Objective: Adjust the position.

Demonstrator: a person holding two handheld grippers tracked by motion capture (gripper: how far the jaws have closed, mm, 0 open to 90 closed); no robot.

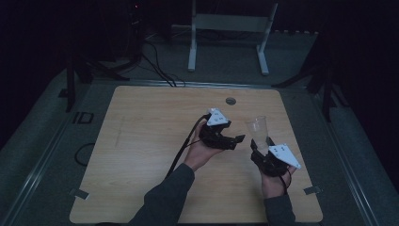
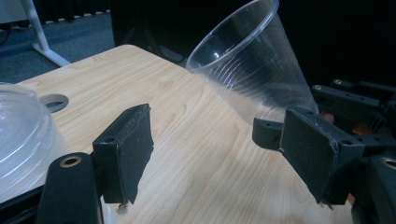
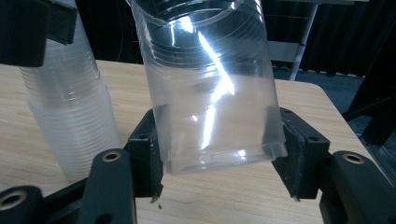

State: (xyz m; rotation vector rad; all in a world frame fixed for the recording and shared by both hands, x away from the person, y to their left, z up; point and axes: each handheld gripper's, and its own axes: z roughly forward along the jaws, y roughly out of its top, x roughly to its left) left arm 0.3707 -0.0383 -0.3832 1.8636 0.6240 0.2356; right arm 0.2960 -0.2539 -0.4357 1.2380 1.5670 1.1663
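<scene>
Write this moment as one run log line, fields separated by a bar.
right gripper: shut on clear plastic cup | left gripper: open, empty | stack of clear plastic cups: beside | light wooden table

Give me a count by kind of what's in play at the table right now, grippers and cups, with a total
Grippers: 2, the left gripper and the right gripper
Single clear plastic cups: 1, the clear cup held between the right gripper's jaws
Stacks of clear cups: 1, the cup stack; how many cups it holds cannot be told
Total: 4
</scene>
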